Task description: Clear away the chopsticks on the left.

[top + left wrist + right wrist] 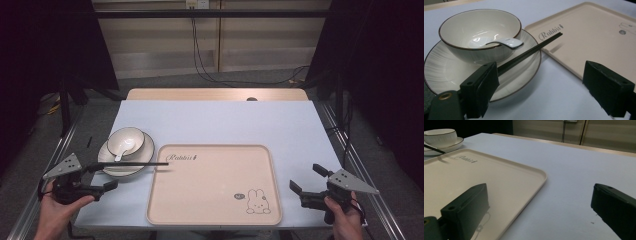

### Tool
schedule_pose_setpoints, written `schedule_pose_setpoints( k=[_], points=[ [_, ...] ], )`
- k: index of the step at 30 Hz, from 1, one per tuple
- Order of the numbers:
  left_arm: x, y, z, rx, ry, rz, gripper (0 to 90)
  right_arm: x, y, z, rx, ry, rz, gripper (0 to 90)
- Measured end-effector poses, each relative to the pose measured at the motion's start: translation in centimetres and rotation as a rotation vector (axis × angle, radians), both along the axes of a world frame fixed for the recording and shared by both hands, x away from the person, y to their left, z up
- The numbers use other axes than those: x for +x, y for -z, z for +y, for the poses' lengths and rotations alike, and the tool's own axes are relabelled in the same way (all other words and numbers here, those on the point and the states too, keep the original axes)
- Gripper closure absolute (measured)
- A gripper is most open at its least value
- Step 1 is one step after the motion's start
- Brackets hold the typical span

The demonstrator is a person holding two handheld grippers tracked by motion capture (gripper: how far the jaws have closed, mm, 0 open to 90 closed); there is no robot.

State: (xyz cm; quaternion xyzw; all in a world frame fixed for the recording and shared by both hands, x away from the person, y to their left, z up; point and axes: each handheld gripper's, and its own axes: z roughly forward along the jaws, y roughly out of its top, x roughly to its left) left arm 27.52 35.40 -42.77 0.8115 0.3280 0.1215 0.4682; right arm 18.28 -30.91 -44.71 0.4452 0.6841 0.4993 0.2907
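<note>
Resting across the plate (125, 159) rim onto the tray (215, 187) corner, the chopsticks (131, 163) sit between your left gripper (100, 177)'s wide-open jaws; right gripper (305, 182) idles open and empty.

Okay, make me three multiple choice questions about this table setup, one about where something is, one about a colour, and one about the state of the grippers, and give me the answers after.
1. Where is the white spoon?
A. On the tray
B. In the bowl
C. On the bare table

2. What colour are the chopsticks?
A. Black
B. Red
C. White

3. How do the jaws of the left gripper and the right gripper stand?
A. Both shut
B. Left shut, right open
C. Both open

Answers: 1 B, the spoon lies inside the bowl with its handle over the rim, and the bowl sits on the plate. 2 A, they show as dark sticks running from the plate to the edge of the tray. 3 C, each gripper view shows a wide gap between its two jaws with nothing held.
</note>
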Motion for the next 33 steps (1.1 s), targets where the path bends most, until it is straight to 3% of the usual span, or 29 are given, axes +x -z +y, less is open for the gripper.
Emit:
schedule_pose_setpoints(
  k=[2,3,4,7,9,10,11,13,14,17,18,23,25,33],
  points=[
    [1.1,0.3,0.1,0.039,-0.001,0.023,13.5,0.0,0.0,0.0,0.002,0.004,0.002,1.2],
    [1.1,0.3,0.1,0.039,-0.001,0.023,14.3,0.0,0.0,0.0,0.002,0.004,0.002,1.2],
    [1.7,0.4,0.2,0.076,-0.016,0.028,14.2,0.0,0.0,-0.1,0.004,0.001,0.002,1.2],
    [2.3,0.6,0.4,0.079,-0.011,0.039,16.4,0.0,0.0,-0.1,0.002,0.0,0.001,1.2],
    [2.7,0.6,0.5,0.092,0.002,0.037,21.6,0.0,0.0,0.0,0.003,0.0,0.001,1.2],
    [2.9,0.7,0.5,0.094,0.017,0.034,30.7,0.0,0.0,0.0,0.0,0.001,-0.003,1.2],
    [3.1,0.8,0.5,0.096,0.028,0.029,30.7,0.0,0.0,0.0,0.0,0.001,-0.003,1.2],
    [3.4,0.9,0.4,0.114,0.036,0.015,44.3,0.0,0.0,0.0,0.004,-0.001,0.0,1.2],
    [3.6,0.9,0.4,0.132,0.051,0.002,44.3,0.0,0.0,0.0,0.004,0.0,0.0,1.2],
    [4.1,1.0,0.3,0.149,0.062,-0.002,53.7,0.0,0.0,0.0,0.003,0.002,0.001,1.2],
    [4.2,1.0,0.3,0.173,0.066,-0.015,57.8,0.0,0.0,0.0,0.006,0.001,0.002,1.2],
    [4.6,1.1,0.3,0.189,0.094,-0.017,63.7,0.1,0.0,0.0,0.006,-0.001,0.0,1.2],
    [4.8,1.3,0.2,0.21,0.097,-0.015,63.9,0.0,0.0,0.1,0.014,-0.005,0.006,1.3],
    [5.4,1.8,-0.1,0.226,0.112,-0.013,63.7,0.0,0.0,0.1,0.012,-0.015,0.006,1.3]
  ],
)
